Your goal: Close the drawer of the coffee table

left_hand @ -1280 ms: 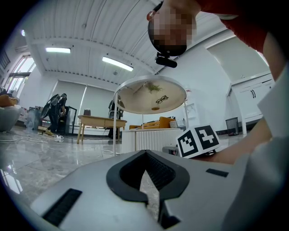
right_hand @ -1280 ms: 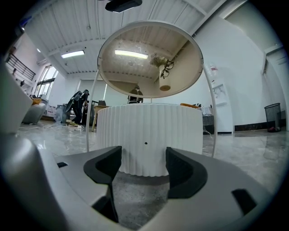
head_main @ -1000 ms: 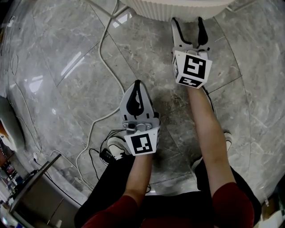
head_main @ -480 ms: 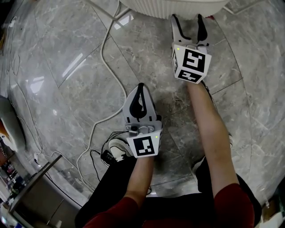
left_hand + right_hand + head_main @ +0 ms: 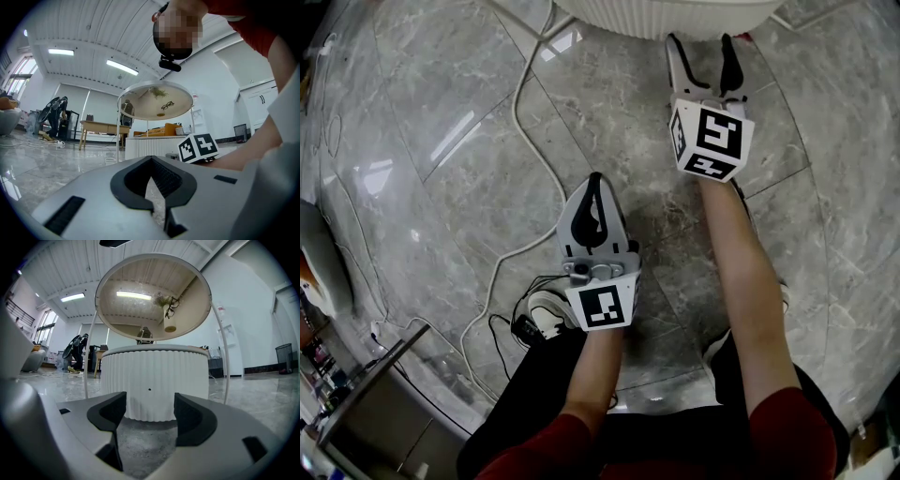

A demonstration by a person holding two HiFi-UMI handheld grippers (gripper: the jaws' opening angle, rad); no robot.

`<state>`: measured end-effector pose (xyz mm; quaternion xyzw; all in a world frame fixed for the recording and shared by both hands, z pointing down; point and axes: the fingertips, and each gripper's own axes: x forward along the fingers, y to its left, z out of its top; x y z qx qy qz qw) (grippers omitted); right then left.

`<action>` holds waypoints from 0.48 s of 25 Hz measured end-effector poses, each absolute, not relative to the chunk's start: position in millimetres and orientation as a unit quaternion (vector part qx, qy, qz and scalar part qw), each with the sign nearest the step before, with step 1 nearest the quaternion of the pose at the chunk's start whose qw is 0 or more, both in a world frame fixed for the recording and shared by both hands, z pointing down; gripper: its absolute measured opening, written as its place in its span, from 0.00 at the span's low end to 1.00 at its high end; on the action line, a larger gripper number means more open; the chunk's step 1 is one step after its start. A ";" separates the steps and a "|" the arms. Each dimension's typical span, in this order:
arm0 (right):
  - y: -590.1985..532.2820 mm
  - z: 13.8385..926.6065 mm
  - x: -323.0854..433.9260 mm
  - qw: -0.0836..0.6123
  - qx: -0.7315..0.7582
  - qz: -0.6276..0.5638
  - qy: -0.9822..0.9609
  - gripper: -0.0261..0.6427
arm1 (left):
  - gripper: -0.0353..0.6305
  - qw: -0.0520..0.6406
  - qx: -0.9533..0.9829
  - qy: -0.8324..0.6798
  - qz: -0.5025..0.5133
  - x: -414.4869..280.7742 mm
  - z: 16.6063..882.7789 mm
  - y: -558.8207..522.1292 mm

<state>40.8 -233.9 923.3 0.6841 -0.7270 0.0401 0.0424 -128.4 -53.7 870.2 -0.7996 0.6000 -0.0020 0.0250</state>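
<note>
The coffee table is a round white ribbed drum [image 5: 152,380] with a small dark hole in its front, under a raised round top [image 5: 152,296] on thin white legs. Its ribbed edge [image 5: 670,14] shows at the top of the head view. No open drawer can be made out. My right gripper [image 5: 704,42] is open, its jaws pointing at the drum with a short gap of floor between. My left gripper [image 5: 593,179] is shut and empty, held lower over the floor, well back from the table. The left gripper view shows the drum [image 5: 150,146] farther off.
Grey marble floor tiles [image 5: 441,122] lie all around. A white cable [image 5: 525,89] runs across the floor left of my left gripper, ending near a black plug [image 5: 525,328] by the person's shoe. A metal cabinet corner [image 5: 366,412] stands at the lower left.
My right gripper has shifted slightly right and a little back from the table. The left gripper has hardly moved.
</note>
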 end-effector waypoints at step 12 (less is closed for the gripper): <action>-152.8 922.6 55.0 0.043 0.685 0.027 -0.727 0.50 | 0.07 0.026 -0.794 0.607 -0.006 -133.9 869.4 -57.1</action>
